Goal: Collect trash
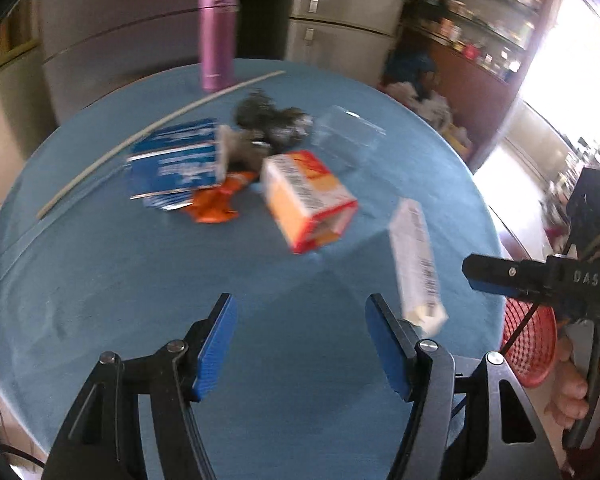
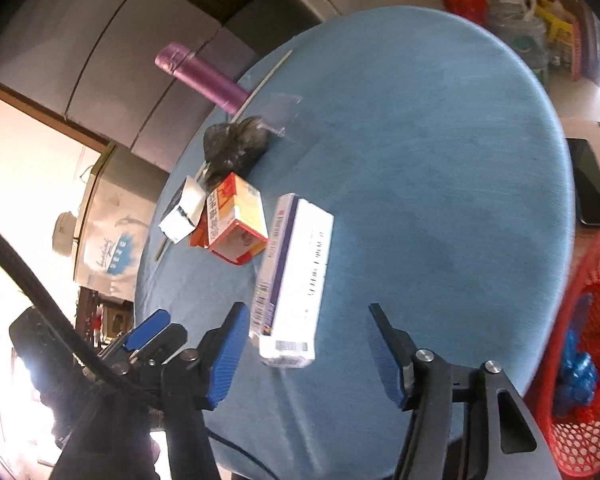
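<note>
The trash lies in a loose heap on the far half of the round table, which is covered with blue cloth. In the heap are a blue box, an orange wrapper partly under it, a crumpled black bag, a clear plastic package and an orange and red carton lying on its side with one end open. A long white box lies apart from the heap, nearer to the grippers. Behind everything stands a purple flask, upright, and a thin pale stick lies across the cloth beside it.

The left gripper hovers over bare cloth with its jaws apart and nothing between them. The right gripper is also open – the near end of the white box lies between its blue pads, closer to the left one, but the pads do not press on it.

A red mesh basket stands just beside the table edge on the right – inside it there are blue crumpled things. A dark phone lies on a pale surface beyond the table. Grey cabinets and crowded shelves fill the room behind
</note>
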Demonstrator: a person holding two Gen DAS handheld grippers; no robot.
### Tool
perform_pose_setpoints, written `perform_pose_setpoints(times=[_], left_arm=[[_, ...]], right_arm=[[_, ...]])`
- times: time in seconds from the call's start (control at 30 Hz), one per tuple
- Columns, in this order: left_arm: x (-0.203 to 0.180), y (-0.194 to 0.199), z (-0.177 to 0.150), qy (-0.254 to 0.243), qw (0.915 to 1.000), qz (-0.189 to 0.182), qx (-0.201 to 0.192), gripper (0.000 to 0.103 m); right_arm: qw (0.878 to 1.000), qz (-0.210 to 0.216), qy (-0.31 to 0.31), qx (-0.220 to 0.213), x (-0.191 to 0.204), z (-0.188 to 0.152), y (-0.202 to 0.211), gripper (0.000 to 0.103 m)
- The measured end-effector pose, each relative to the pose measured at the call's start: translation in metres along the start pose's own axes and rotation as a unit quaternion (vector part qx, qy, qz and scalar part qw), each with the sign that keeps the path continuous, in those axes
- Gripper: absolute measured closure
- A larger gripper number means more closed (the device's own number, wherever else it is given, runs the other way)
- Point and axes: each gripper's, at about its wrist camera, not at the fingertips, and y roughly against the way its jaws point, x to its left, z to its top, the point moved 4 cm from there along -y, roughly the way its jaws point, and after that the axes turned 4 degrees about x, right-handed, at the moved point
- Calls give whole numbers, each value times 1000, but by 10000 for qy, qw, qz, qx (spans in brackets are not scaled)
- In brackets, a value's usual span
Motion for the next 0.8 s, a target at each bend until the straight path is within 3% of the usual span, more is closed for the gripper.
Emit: perform_pose_setpoints(times=[0.17,0.27,0.4,0.57,0.7,0.8], left_arm=[[20,3,1,283,9994,194,-27,36],[25,0,0,353,9991,226,26,36],[21,-4,-1,361,9990,232,81,36],[20,-6,-2,324,9990,291,101,36],[20,-11,5,407,9987,283,154,36],[14,-18,19,431,9984,319,161,36]], right_arm=[[9998,-124,-168,74,5,4,-19,39],[9998,27,-177,99,10,5,-26,39],[9977,-641,183,80,12,3,-36,39],[9929,-1143,34,-322,-20,4,-12,39],[9906,-1215,-288,-557,-47,4,9,39],[9910,-1171,-183,-629,-45,5,15,39]])
